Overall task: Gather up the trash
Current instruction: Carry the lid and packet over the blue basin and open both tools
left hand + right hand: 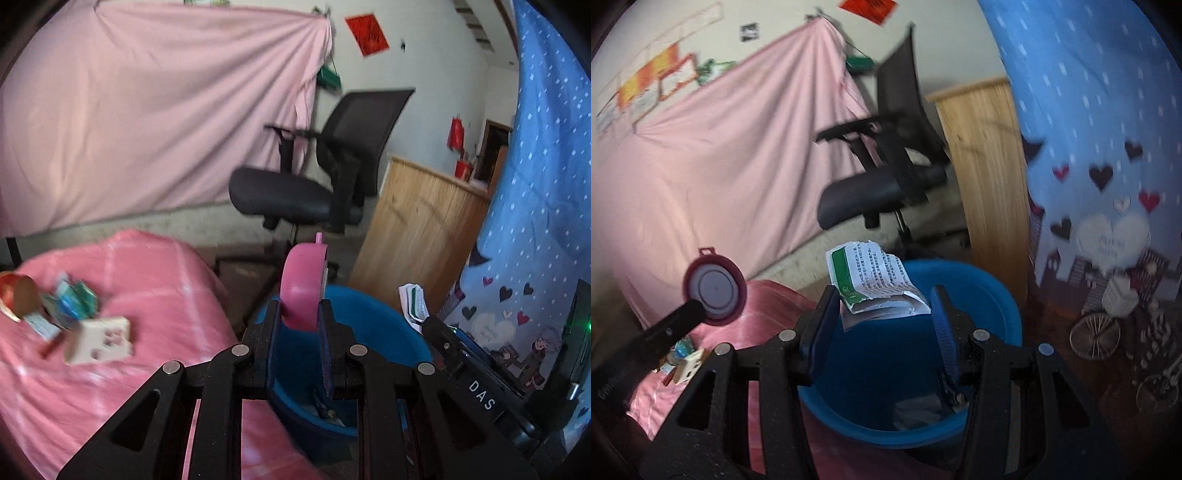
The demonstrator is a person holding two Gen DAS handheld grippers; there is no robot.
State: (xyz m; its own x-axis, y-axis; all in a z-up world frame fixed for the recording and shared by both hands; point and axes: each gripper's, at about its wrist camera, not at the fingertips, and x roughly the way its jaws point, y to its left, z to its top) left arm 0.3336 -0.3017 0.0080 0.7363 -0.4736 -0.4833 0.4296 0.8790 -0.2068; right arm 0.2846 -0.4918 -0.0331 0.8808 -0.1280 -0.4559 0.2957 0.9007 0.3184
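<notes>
- The left tongs (301, 314) are clenched on a round pink plastic lid (303, 286) with a small tab at its top; the lid stands on edge between the two fingers, above the near rim of a round blue plastic basin (391, 317); in the right wrist view the same lid (714, 291) shows its pale circular face, held up over the pink cloth at the left.
- The right tongs (882, 302) stand spread, their blue pads (822, 325) well apart; a crumpled white paper leaflet with a green band and printed text (875, 280) sits between the fingers, near the left pad and over the blue basin (1004, 314); whether any pad touches it I cannot tell; from the left wrist the same leaflet (413, 301) shows just above the right tongs' black arm.
- Inside the basin some small dark scraps (328, 408) lie at the bottom; a grey bit (916, 408) shows there too.
- To the left, on a surface covered by a pink checked cloth (155, 280), lies more trash: a red and gold round tin (16, 295), a blurred heap of teal and white wrappers (70, 302), and a cream rectangular box with holes (99, 341).
- A black mesh office chair (325, 173) stands beyond the basin; a pale wooden panel (417, 229) is to its right.
</notes>
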